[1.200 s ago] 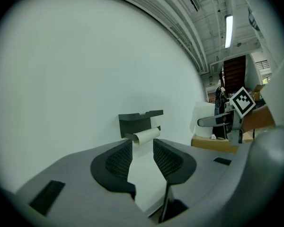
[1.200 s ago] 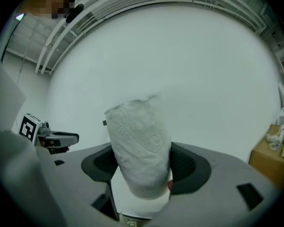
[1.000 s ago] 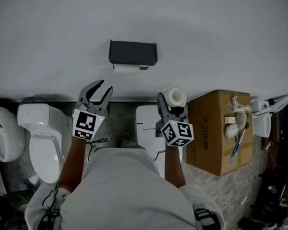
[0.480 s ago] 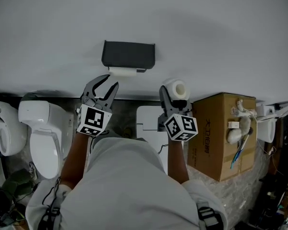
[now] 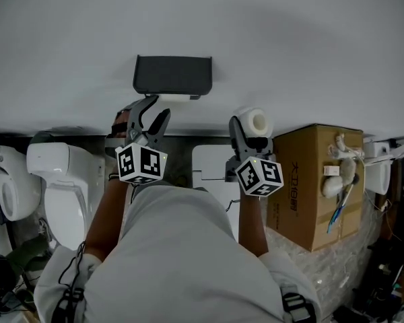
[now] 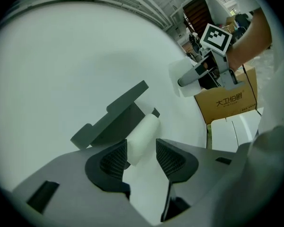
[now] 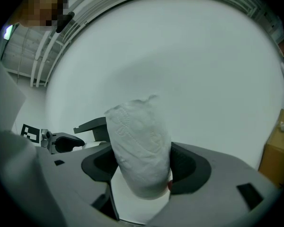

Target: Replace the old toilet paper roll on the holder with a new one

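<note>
Holder (image 5: 172, 74): dark, matt, smooth-faced. New roll (image 7: 141, 145): white paper, embossed, soft. Old roll (image 6: 142, 134): white paper, smoother. Box (image 5: 316, 187) at 3 o'clock: matt brown cardboard. Toilet (image 5: 57, 184) at 9 o'clock: glossy white.

Just beyond the grey left gripper (image 5: 155, 110), whose cube (image 5: 142, 164) bears black-and-white squares, the holder (image 5: 172, 74) is dark grey and the old roll (image 5: 175, 98) white; in the right gripper (image 5: 248, 125) the new roll (image 7: 139, 145) is white and dimpled, with a brown box (image 5: 316, 180) beside it

Cardboard box (image 6: 226, 109), Chinese print 大卫伯爵 on its side
</note>
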{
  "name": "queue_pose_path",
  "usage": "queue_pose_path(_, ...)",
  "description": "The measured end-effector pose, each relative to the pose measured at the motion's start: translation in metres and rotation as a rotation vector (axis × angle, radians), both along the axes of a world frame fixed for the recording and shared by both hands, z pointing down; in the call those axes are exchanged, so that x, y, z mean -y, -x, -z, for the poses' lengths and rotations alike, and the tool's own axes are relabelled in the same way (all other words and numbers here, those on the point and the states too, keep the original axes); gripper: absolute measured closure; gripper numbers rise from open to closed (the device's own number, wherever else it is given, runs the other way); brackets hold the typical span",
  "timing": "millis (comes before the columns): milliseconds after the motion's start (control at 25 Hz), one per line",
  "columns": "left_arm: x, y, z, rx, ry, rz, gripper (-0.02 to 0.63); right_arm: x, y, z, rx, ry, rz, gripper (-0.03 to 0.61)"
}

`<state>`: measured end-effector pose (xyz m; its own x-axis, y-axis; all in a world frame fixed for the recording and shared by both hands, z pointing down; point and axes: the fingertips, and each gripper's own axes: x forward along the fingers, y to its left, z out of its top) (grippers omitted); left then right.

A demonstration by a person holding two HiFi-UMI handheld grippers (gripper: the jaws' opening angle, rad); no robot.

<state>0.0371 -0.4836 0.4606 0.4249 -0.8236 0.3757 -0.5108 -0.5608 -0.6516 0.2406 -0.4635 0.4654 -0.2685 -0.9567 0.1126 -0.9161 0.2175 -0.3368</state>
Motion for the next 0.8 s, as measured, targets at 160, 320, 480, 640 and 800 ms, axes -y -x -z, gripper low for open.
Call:
queue_pose_path(160, 0.002, -0.004, 0.001, 0.07, -0.035, -0.011, 0.402, 0.002, -0.001, -0.002, 0.01, 0.006, 0.0, 0.259)
queue_pose_path(320, 0.005, -0.007, 0.003, 0.122, -0.064, -0.022, 0.383, 0.003, 0.001, -0.002, 0.011, 0.006, 0.005, 0.259)
queue_pose_path(480, 0.008, -0.014, -0.006, 0.303, -0.124, -0.04, 0.374, 0.001, -0.002, -0.002, 0.01, 0.012, 0.002, 0.259)
queue_pose_path(640, 0.011, -0.022, -0.015, 0.366, -0.124, -0.042, 0.368, -0.004, -0.01, -0.004, 0.006, 0.017, -0.016, 0.259)
queue_pose_path(800, 0.016, -0.025, -0.016, 0.413, -0.166, -0.037, 0.396, -0.01, -0.02, -0.006, 0.01, 0.025, -0.038, 0.259)
